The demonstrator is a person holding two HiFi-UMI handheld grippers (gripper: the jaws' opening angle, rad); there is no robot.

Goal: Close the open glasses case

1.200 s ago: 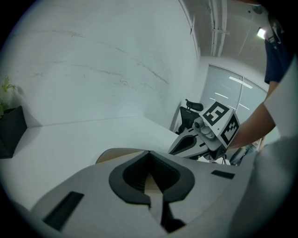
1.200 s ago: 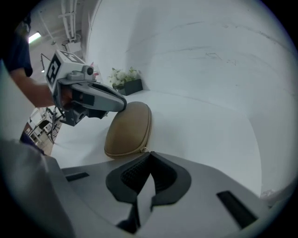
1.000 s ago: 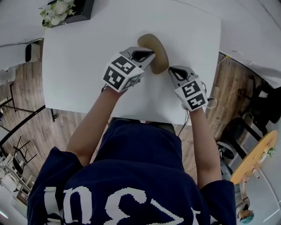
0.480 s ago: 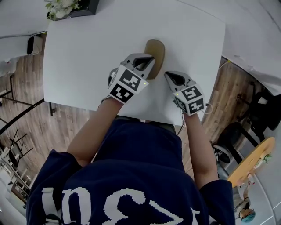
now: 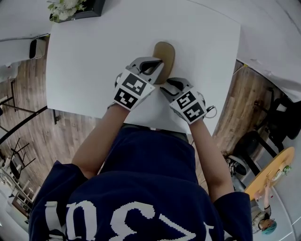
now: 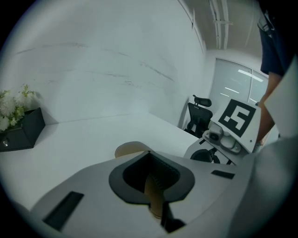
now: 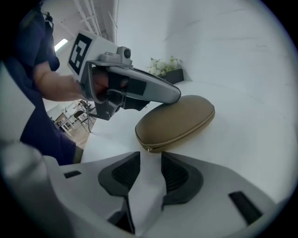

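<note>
The tan glasses case [image 5: 165, 52] lies on the white table [image 5: 94, 56] with its lid down. A seam runs round the case [image 7: 179, 122], and a zip pull [image 7: 148, 149] sits at its near end. My left gripper [image 5: 158, 64] rests over the case's near left side. In the left gripper view its tips [image 6: 150, 157] meet, and a thin strip of the tan case [image 6: 154, 190] shows between the pads. The jaws of my right gripper [image 5: 165, 84] are opening just short of the case's near end. Only white table shows between the right gripper's [image 7: 150, 160] pads.
A black box of white flowers [image 5: 75, 8] stands at the table's far left corner. The table's near edge [image 5: 155, 126] runs just behind both grippers, with wooden floor [image 5: 23, 94] below. An office chair [image 6: 198, 118] stands past the table's right side.
The case looked wider and bent a second ago and now lies narrow and flat. My right gripper has moved left to its near end and its jaws have parted. The left gripper has hardly moved.
</note>
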